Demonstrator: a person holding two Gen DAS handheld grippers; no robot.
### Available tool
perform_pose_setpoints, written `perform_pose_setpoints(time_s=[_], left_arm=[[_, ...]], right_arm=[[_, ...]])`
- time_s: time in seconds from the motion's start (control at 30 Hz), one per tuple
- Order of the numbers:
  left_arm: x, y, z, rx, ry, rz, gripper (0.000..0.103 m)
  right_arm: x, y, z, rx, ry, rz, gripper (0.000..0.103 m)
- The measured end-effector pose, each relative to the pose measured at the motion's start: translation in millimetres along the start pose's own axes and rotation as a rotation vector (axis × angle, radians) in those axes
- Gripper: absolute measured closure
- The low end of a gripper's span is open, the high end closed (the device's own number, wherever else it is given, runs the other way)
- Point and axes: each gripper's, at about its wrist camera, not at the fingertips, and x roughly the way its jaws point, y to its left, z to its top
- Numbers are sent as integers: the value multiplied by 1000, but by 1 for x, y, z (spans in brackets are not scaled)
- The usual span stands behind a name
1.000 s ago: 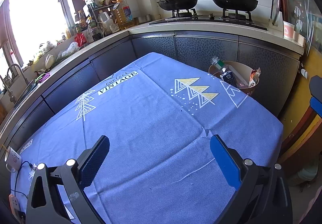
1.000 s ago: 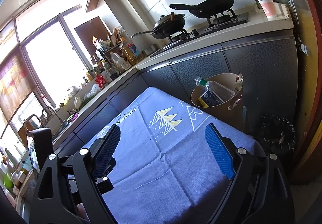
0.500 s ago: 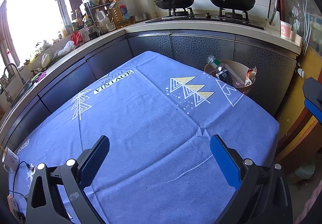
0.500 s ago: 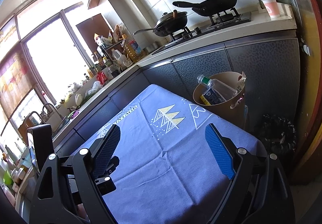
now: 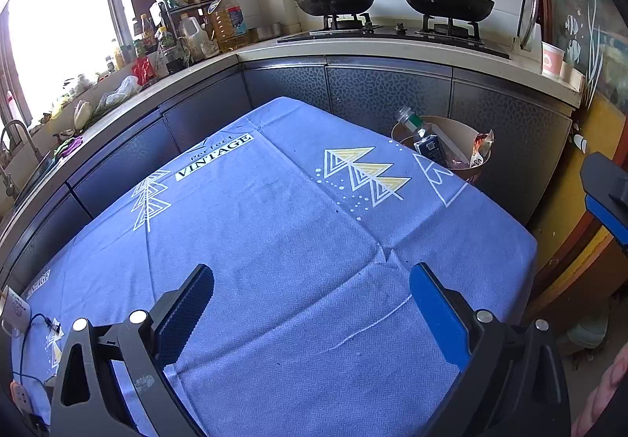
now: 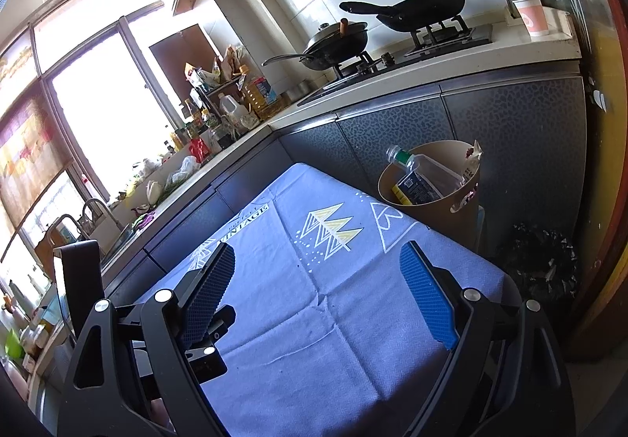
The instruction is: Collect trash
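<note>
Tongs, left (image 5: 312,307) and right (image 6: 318,290), hover released and empty, tilted down over the tablecloth (image 5: 274,241).

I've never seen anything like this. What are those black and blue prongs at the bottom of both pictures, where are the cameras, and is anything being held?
There is no robot here. A person carries a hand-held grasping tool in each hand, and each has a wide-angle camera looking forward along its two fingers. One picture comes from the left tool, the other from the right tool. The prongs are those fingers with blue pads. Both tools stand open with nothing between the pads, so nothing is held.

Below them is a table under a blue tablecloth with printed patterns; no trash shows on the part in view. At its far corner stands a tan bin holding a plastic bottle and a wrapper. Behind is a kitchen counter with two pans on a stove.
</note>
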Motion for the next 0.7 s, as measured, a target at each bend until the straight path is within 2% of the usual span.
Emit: perform_pose_setpoints(time_s=[0.7], left_arm=[[6,1,-2,5,19,-5,4]], right_arm=[[2,-4,-1,3,7,-1,18]])
